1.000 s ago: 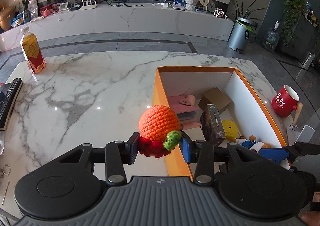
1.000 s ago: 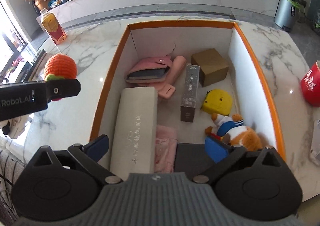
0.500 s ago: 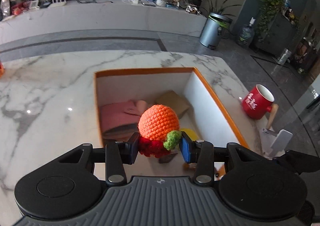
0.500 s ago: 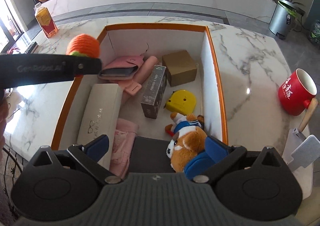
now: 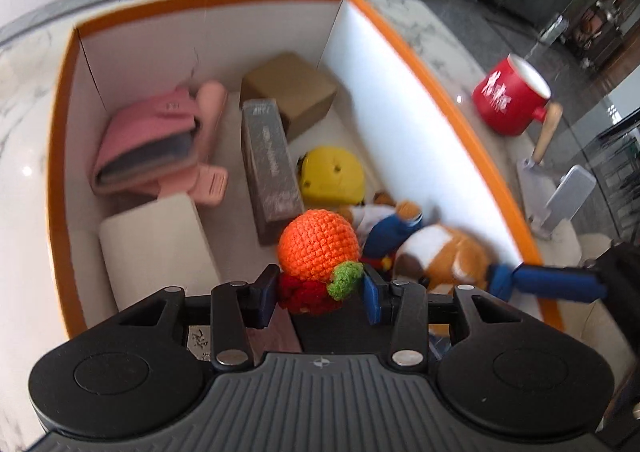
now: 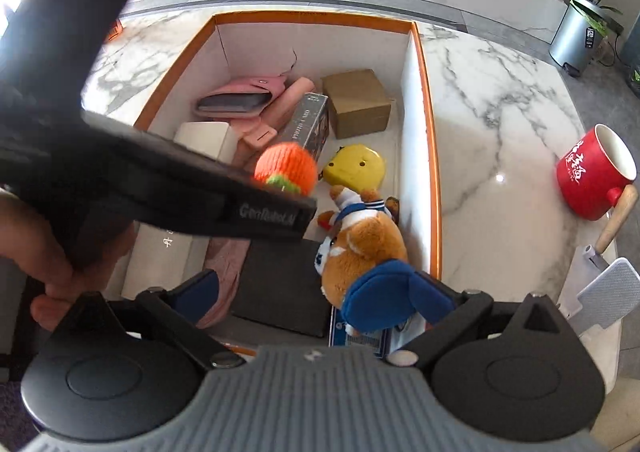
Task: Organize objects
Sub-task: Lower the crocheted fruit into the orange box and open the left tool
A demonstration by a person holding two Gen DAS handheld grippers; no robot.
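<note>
Two grippers are over an orange-rimmed box point(image 6: 434, 156) that sits on a marble table point(image 6: 500, 124). The left gripper point(image 5: 320, 290) is closed on a crocheted orange toy point(image 5: 318, 244), its blue pads pressing the toy's red and green base from both sides, the orange ball standing clear above them; the log's small widening of the jaws does not show as a release. The toy hangs inside the box outline, above the floor of the box, near a dark oblong carton point(image 5: 270, 168) and a yellow round item point(image 5: 332, 174). The right gripper point(image 6: 316, 300) stands wide, nothing pressed between its pads; one blue pad overlaps a stuffed dog point(image 6: 360, 248) in view, and whether it touches cannot be told. Box contents: a pink wallet point(image 6: 236, 100) at the far left, a brown cardboard box point(image 6: 358, 102) at the far right, a white case point(image 5: 156, 244) along the left wall, a black flat item point(image 6: 280, 288) at the near end. On the table to the right of the box stand a red mug point(image 6: 592, 176) and a cleaver point(image 6: 608, 292) with a wooden handle. A hand point(image 6: 48, 248) grips the left device.
</note>
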